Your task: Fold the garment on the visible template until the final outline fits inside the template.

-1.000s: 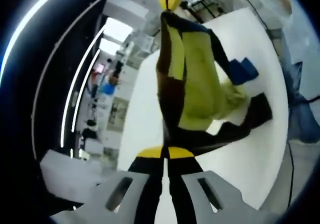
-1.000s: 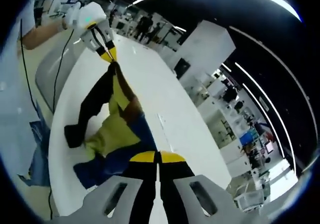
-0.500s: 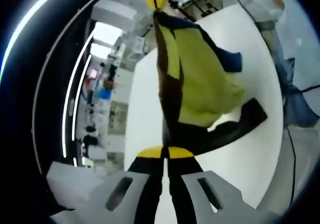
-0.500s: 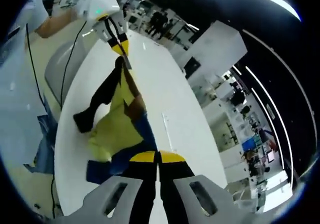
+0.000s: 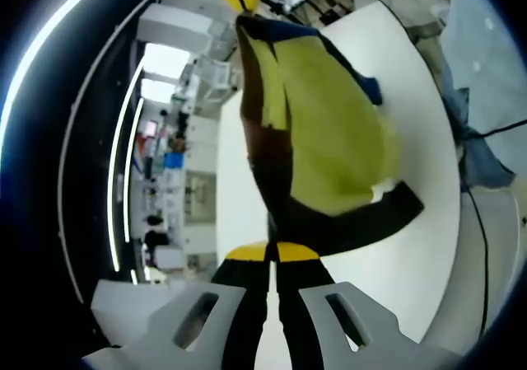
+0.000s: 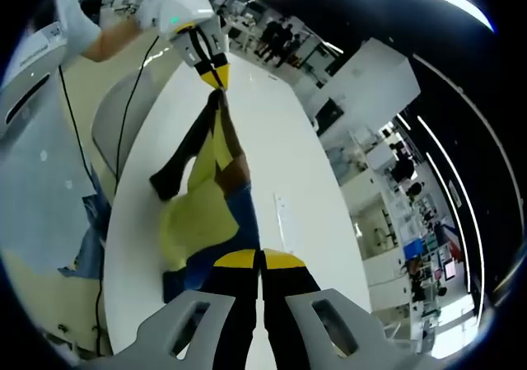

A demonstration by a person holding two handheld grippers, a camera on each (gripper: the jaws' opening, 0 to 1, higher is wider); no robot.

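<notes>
White counter (image 6: 288,164) spreads below; nearest, the right gripper (image 6: 259,259) clamps one end of the yellow-and-black garment (image 6: 202,209) — stretched and hanging off the counter — while the left gripper (image 6: 216,77) pinches its far end. Likely mid-spread; next, lower it flat.

I see a colour-blocked fabric garment (image 5: 321,139): lime-yellow body, black sleeves, a brown panel and blue at the far side, lying over a plain white tabletop (image 5: 412,255). My left gripper (image 5: 272,252) and right gripper (image 6: 259,259) both have yellow-tipped black jaws on pale grey bodies.
</notes>
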